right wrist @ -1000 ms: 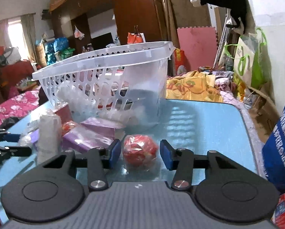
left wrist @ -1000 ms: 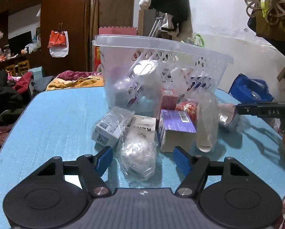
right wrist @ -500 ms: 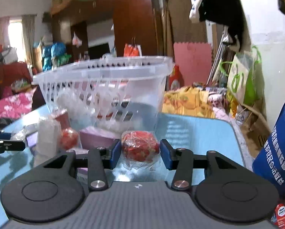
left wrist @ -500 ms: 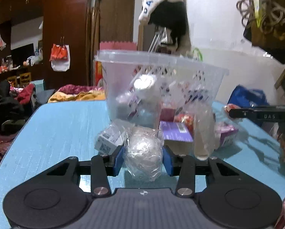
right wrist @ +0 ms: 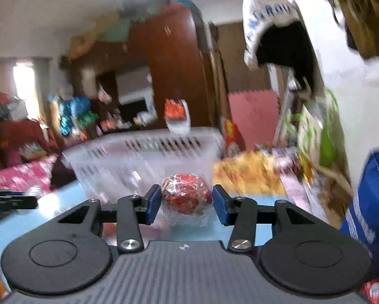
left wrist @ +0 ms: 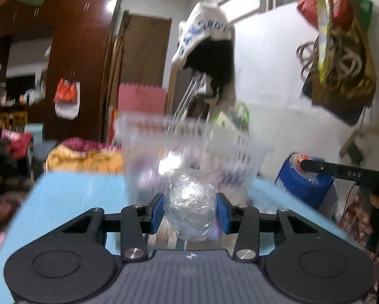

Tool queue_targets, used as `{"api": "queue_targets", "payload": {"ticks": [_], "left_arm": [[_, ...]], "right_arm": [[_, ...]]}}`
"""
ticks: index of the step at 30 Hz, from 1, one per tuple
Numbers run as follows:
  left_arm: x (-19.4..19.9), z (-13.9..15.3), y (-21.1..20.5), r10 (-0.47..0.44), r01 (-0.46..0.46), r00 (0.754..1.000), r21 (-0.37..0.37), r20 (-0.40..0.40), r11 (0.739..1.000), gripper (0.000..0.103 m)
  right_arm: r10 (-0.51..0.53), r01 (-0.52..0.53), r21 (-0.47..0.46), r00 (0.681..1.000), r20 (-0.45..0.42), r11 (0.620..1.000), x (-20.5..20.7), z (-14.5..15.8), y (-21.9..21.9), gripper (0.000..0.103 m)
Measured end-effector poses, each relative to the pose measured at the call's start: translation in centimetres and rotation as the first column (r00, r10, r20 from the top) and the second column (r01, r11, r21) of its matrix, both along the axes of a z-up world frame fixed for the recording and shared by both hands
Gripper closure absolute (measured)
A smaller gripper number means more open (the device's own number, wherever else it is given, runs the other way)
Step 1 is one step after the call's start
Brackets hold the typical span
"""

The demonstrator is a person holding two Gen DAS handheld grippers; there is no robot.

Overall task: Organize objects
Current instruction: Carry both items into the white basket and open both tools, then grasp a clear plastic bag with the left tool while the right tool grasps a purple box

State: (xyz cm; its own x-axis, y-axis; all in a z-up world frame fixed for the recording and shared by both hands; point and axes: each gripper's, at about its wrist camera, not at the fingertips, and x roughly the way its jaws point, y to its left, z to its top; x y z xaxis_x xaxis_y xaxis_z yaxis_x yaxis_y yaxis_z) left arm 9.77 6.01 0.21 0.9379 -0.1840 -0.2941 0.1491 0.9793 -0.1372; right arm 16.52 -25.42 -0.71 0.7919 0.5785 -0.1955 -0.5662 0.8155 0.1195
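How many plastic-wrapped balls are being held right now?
2: a silver wrapped ball between the left gripper fingers, a red wrapped ball in the right gripper. Blur may hide others.

A light blue table is carrying everything here, its top showing a faint streaked grain. In the left wrist view it is filling the lower left, from about 7 to 10 o'clock, and thinning to a narrow strip at 3 o'clock. A clear plastic basket with slotted walls is standing directly on it, just above centre toward 12 o'clock; blur is hiding what it is holding. In the right wrist view the same table is showing as pale blue patches around centre and at 9 o'clock, with the basket sitting on it at about 10 o'clock, smeared by motion.
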Motion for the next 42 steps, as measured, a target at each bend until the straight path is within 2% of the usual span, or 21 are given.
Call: {"api": "queue_targets", "payload": {"ticks": [4, 8, 12, 16, 17, 18, 19, 20, 21, 24, 25, 28, 31, 35, 39, 40, 42], "left_arm": [[3.5, 4.9, -0.7, -0.024, 0.024, 0.999, -0.004, 0.023, 1.000, 0.056], [9.9, 7.8, -2.0, 0.001, 0.000, 0.999, 0.016, -0.032, 1.000, 0.056], [15.6, 7.2, -1.8, 0.051, -0.053, 0.990, -0.019, -0.130, 0.998, 0.056], [17.8, 5.8, -1.3, 0.066, -0.072, 0.982, -0.029, -0.178, 0.997, 0.053], [17.9, 5.6, -1.1, 0.071, -0.079, 0.982, -0.035, -0.177, 0.996, 0.049], [17.9, 5.4, -0.9, 0.074, -0.083, 0.981, -0.046, -0.178, 0.996, 0.034], [17.7, 5.4, -0.7, 0.077, -0.088, 0.982, -0.058, -0.173, 0.994, 0.027], [17.1, 5.5, -0.6, 0.082, -0.094, 0.985, -0.069, -0.154, 0.993, 0.027], [16.2, 5.7, -0.5, 0.080, -0.090, 0.988, -0.072, -0.133, 0.993, 0.027], [13.4, 6.2, -0.7, 0.079, -0.085, 0.993, -0.064, -0.085, 0.994, 0.025], [12.1, 6.1, -0.7, 0.075, -0.079, 0.995, -0.060, -0.072, 0.995, 0.021], [7.7, 4.6, -1.0, 0.061, -0.062, 0.997, -0.022, -0.048, 0.998, 0.014], [4.7, 1.8, -1.8, 0.049, -0.050, 0.997, -0.011, -0.068, 0.999, 0.014], [4.2, -0.6, -3.7, -0.067, 0.061, 0.992, -0.056, -0.109, 0.997, 0.014], [5.6, -1.5, -5.3, -0.044, 0.046, 0.990, 0.014, -0.135, 0.999, 0.014], [5.8, -1.8, -5.3, -0.039, 0.042, 0.989, 0.012, -0.143, 0.999, 0.014], [6.0, -2.3, -5.1, -0.054, 0.054, 0.986, -0.006, -0.160, 0.999, 0.014]], "right_arm": [[0.035, -0.030, -0.055, 0.995, 0.097, 0.998, -0.1, 4.9, 3.2, 0.054], [0.065, -0.055, -0.134, 0.995, 0.074, 0.990, 3.4, 6.8, 7.7, 0.054], [0.056, -0.063, -0.160, 0.997, -0.047, 0.985, 8.3, 6.4, 10.9, 0.054], [0.051, -0.060, -0.192, 0.997, -0.052, 0.980, 9.8, 5.4, 12.5, 0.053], [0.044, -0.050, -0.195, 0.998, -0.038, 0.980, 9.8, 5.2, 12.7, 0.049], [0.041, -0.047, -0.195, 0.999, -0.031, 0.980, 9.6, 5.2, 12.7, 0.029], [0.037, -0.043, -0.189, 0.999, -0.036, 0.981, 9.5, 5.1, 12.5, 0.018], [0.034, -0.038, -0.172, 0.999, -0.025, 0.984, 9.0, 5.2, 11.9, 0.005], [0.037, -0.037, -0.149, 0.999, -0.004, 0.988, 8.0, 5.2, 11.0, 0.000], [0.049, -0.047, -0.109, 0.999, 0.022, 0.993, 5.7, 5.6, 9.2, 0.000], [0.043, -0.040, -0.089, 0.999, 0.033, 0.995, 4.9, 5.6, 8.6, 0.000], [0.047, -0.043, -0.064, 0.997, 0.059, 0.997, 2.0, 3.9, 6.7, 0.000], [0.038, -0.049, -0.188, 0.997, -0.062, 0.981, 1.2, 0.1, 6.9, 0.000], [0.040, -0.104, -0.280, 0.974, -0.225, 0.954, 1.8, -4.8, 8.7, 0.000], [0.079, -0.149, -0.273, 0.964, -0.253, 0.950, 2.4, -5.6, 10.5, 0.000], [0.083, -0.158, -0.279, 0.961, -0.264, 0.947, 2.8, -5.7, 10.9, 0.003], [0.075, -0.161, -0.302, 0.958, -0.279, 0.940, 3.0, -6.0, 11.5, 0.016]]}}
